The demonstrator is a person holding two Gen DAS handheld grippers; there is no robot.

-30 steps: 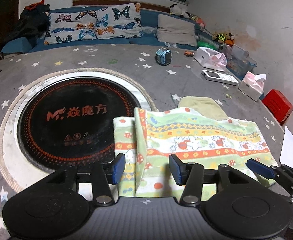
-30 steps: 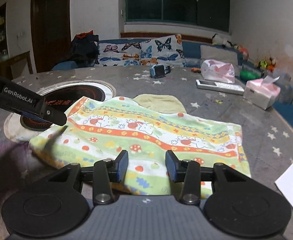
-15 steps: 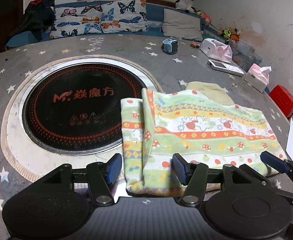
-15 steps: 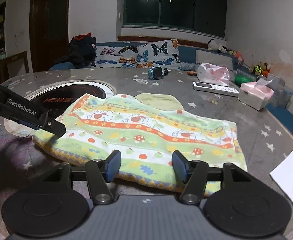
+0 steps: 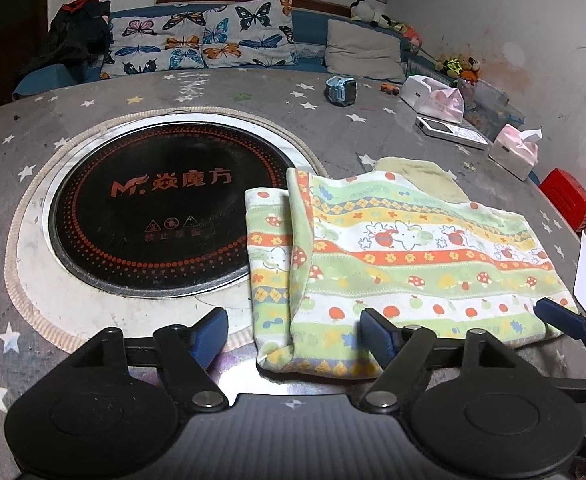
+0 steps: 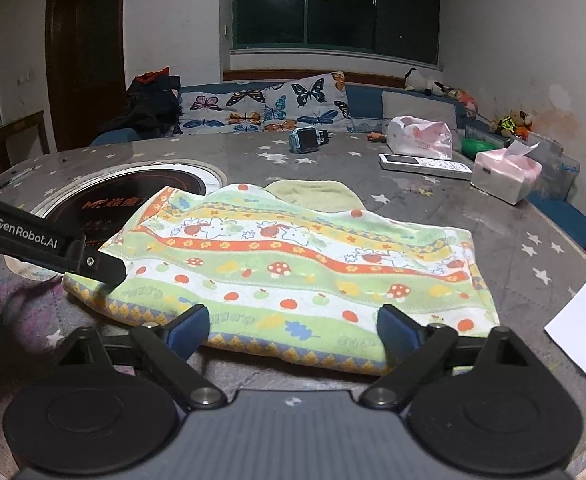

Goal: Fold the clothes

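A green, orange and white patterned cloth (image 5: 405, 256) lies folded on the grey starred table (image 5: 93, 116), its left end doubled over beside the black hotplate (image 5: 165, 208). It also shows in the right wrist view (image 6: 293, 264). My left gripper (image 5: 293, 336) is open, its jaws either side of the cloth's near left corner, just short of it. My right gripper (image 6: 293, 328) is open at the cloth's near long edge. The left gripper's finger (image 6: 93, 266) rests by the cloth's left corner. A pale yellow cloth (image 6: 317, 196) lies behind.
A white paper sheet (image 6: 585, 320) lies at the right table edge. Tissue packs (image 6: 505, 172), a remote (image 6: 425, 164) and a blue watch (image 6: 305, 140) sit at the back right. A red box (image 5: 569, 200) stands off the right side. A sofa with butterfly pillows (image 6: 269, 108) is behind.
Both grippers have drawn back toward the near edge of the cloth and their jaws have opened wider. The cloth itself lies as before.
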